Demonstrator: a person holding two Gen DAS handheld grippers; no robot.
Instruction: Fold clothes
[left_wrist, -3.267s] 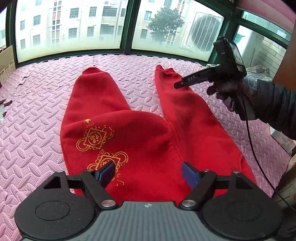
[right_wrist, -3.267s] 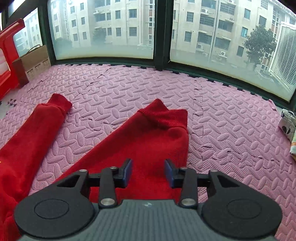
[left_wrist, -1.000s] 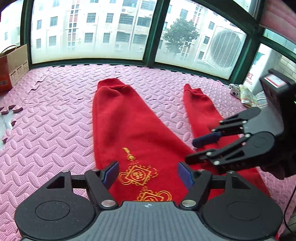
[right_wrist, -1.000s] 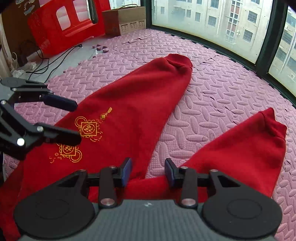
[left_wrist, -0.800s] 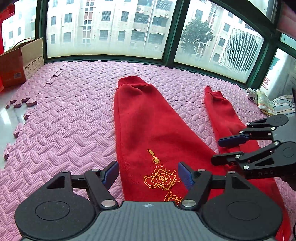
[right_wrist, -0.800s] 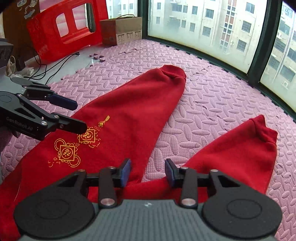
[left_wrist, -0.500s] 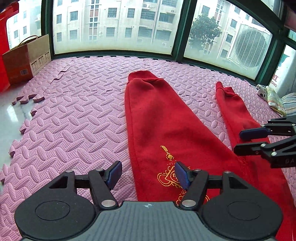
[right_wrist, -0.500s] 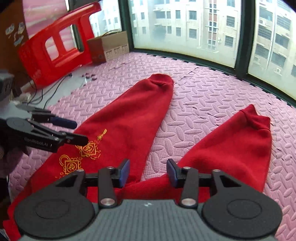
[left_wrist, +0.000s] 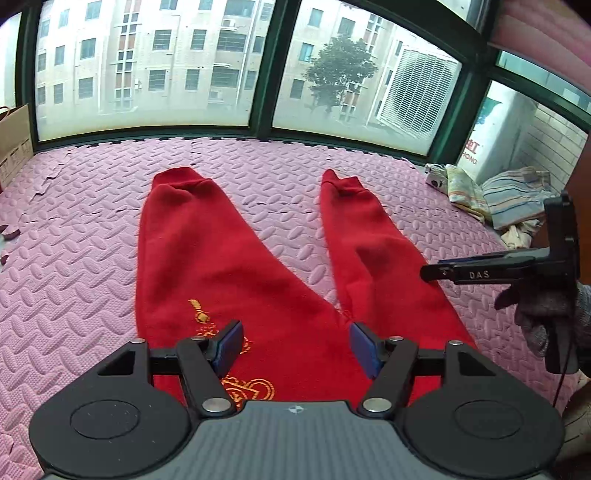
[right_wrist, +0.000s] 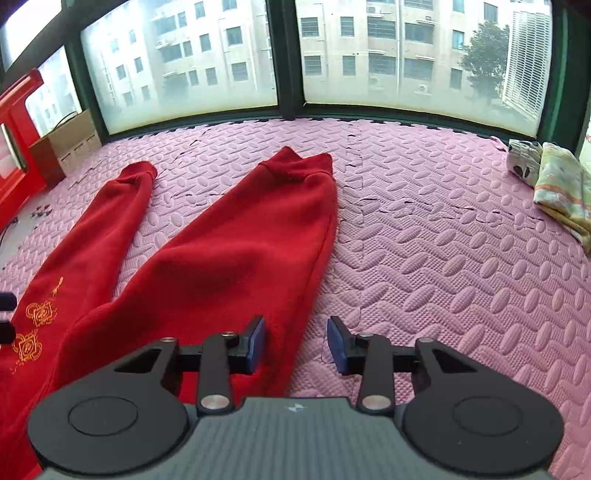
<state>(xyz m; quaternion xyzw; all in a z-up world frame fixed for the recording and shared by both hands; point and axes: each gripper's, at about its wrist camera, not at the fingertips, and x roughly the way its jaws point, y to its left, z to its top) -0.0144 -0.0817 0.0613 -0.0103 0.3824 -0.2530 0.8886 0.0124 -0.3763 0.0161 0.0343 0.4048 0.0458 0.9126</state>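
Note:
Red trousers (left_wrist: 229, 266) with gold embroidery (left_wrist: 201, 314) lie flat on the pink foam mat (left_wrist: 74, 258), legs spread in a V toward the windows. My left gripper (left_wrist: 295, 347) is open and empty, hovering above the crotch area. My right gripper (right_wrist: 295, 343) is open and empty, hovering above the outer edge of the right leg (right_wrist: 251, 251) near its upper part. The right gripper also shows side-on in the left wrist view (left_wrist: 443, 271), held by a gloved hand beside the right leg (left_wrist: 373, 251).
Folded clothes (left_wrist: 491, 199) are piled on the mat's far right, also seen in the right wrist view (right_wrist: 554, 184). A cardboard box (right_wrist: 70, 147) and a red plastic stool (right_wrist: 14, 147) stand at the far left. Windows (left_wrist: 147, 74) bound the mat's far edge.
Both grippers have swung round to face along the legs. The right gripper has moved from the crotch out to the right leg's outer edge. The trousers have not moved.

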